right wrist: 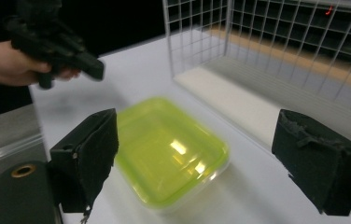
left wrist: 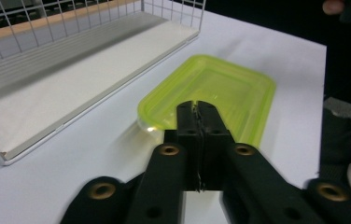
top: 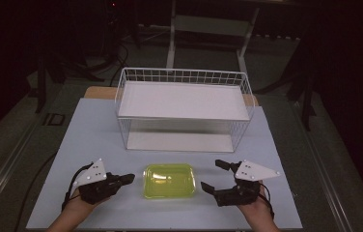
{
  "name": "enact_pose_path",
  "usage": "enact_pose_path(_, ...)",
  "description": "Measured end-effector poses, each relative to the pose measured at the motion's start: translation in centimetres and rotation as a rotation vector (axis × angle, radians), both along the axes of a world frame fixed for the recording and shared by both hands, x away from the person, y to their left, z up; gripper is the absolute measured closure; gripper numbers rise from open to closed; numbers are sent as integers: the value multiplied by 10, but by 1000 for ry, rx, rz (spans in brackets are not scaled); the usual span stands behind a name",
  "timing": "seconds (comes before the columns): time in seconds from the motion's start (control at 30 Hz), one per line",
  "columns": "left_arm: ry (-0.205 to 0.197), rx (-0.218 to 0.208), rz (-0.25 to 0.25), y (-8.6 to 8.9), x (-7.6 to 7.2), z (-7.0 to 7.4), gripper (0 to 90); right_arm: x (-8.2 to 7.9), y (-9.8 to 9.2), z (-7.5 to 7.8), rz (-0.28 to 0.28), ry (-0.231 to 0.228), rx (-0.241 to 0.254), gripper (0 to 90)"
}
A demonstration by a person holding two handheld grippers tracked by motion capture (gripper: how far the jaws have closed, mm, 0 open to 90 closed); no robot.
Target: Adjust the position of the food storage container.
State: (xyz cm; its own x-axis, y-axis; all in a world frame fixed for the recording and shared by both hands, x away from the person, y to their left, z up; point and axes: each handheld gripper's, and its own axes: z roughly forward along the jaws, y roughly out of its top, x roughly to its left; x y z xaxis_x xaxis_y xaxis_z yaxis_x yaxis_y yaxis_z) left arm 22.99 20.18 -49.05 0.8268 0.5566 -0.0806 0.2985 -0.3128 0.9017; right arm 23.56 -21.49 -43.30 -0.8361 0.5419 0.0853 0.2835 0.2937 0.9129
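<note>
Yellow-green lidded container (top: 169, 181), lying flat on the white tabletop (top: 97, 130), near edge, midway between the two hands. Shallow, rectangular, rounded corners, translucent plastic with a glossy lid throwing back glare. Probably light and fairly stiff, yet smooth and slippery; thin walls likely to flex if squeezed hard. Best hold judged to be at the raised rim on the short ends, or across the narrow width with one wide-spread pair of fingers; the flat lid centre offers nothing to pinch.

Left gripper (top: 130, 178), just left of the container, fingers (left wrist: 187, 122) clenched together on nothing, tips close to the container's left short edge, contact impossible to tell. Right gripper (top: 216, 175), just right of the container, fingers (right wrist: 89, 149) spread wide and released, one to either side of the right end as seen along that gripper, not touching the plastic.

Farther off, beyond the container, white wire basket (top: 183, 77) resting on the tabletop, open side facing the near edge, with a white shelf panel (top: 182, 100) inside and a lower floor panel beneath. Well apart from the container, gap of bare tabletop between them. Dark room and a pale frame beyond the far edge.
</note>
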Motion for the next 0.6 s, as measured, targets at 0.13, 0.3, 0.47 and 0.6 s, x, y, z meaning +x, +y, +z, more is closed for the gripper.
enact_pose_path(0.13,-3,67,-8,-2,4,-10,900,0,1,-4,25,32,-30,163)
enact_pose_path(0.3,5,130,-46,-11,8,-21,900,-1,-1,-8,42,23,-1,163)
enact_pose_path(0.47,-3,166,-71,-18,8,-26,900,-1,-5,-9,53,26,9,165)
enact_pose_path(0.6,3,154,-78,-22,12,-27,900,0,-7,-9,50,30,15,167)
